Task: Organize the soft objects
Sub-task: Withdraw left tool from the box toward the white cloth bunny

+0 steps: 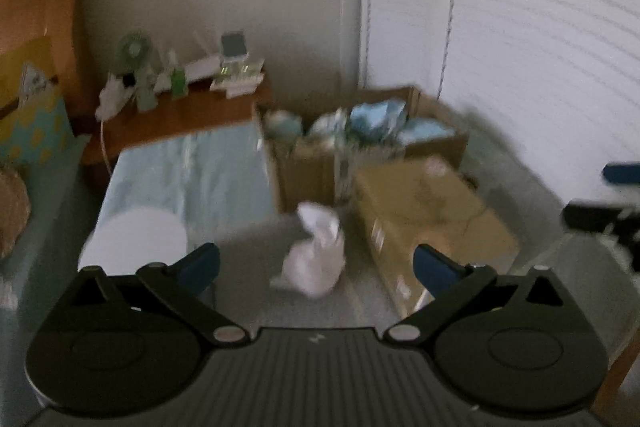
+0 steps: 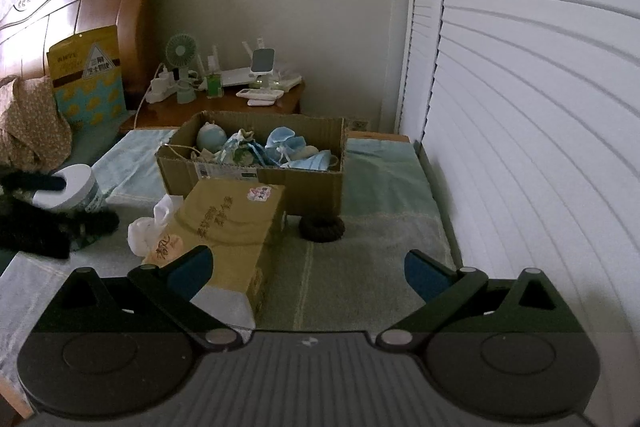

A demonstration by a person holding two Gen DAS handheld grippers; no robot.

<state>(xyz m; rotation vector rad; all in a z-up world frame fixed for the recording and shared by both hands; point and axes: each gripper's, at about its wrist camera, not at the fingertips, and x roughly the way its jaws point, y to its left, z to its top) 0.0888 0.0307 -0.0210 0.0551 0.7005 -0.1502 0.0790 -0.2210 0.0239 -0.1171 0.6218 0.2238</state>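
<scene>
Open box (image 2: pixel 256 163) of soft things behind closed carton (image 2: pixel 232 227) — dark ring (image 2: pixel 322 228) right, crumpled cloth (image 2: pixel 150 227) left.

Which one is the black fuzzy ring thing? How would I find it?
Find the open cardboard box of blue soft things on the bed. The black ring lies on the blanket at the foot of that box's front wall, right of the closed yellow box. It is the only dark, doughnut-shaped thing there.

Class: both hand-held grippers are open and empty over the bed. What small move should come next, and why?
Probably ease the left hand-held gripper forward over the white soft bundle. It lies loose on the bed beside the closed yellow box, outside the open cardboard box holding other soft items, and sits between the spread jaws.
</scene>
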